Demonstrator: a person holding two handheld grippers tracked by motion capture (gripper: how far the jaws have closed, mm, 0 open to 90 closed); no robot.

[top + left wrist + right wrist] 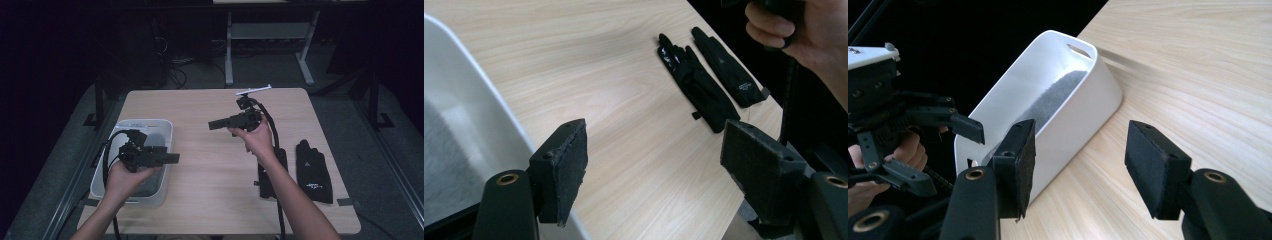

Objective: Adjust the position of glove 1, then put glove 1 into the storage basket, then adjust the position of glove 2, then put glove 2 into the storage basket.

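You hold both grippers clear of the table (210,150), jaws apart and empty. Your left gripper (172,158) hangs over the inner rim of the white bin (165,145), its jaws aimed across the table at the two black gloves (704,82), which lie well beyond it, side by side near the far edge as that gripper's camera sees them. Your right gripper (214,125) hovers mid-table, pointing back toward the bin; in the right gripper view the bin (1083,100) stands past the open jaws with a grey liner (1058,97) on its floor and no glove that can be seen in it. The gloves lie behind your right forearm, one partly under it in the high view. Judged from this, the work has barely begun: both gloves are unlifted, neither gripper is near them, and picking up and binning both appears left to do.
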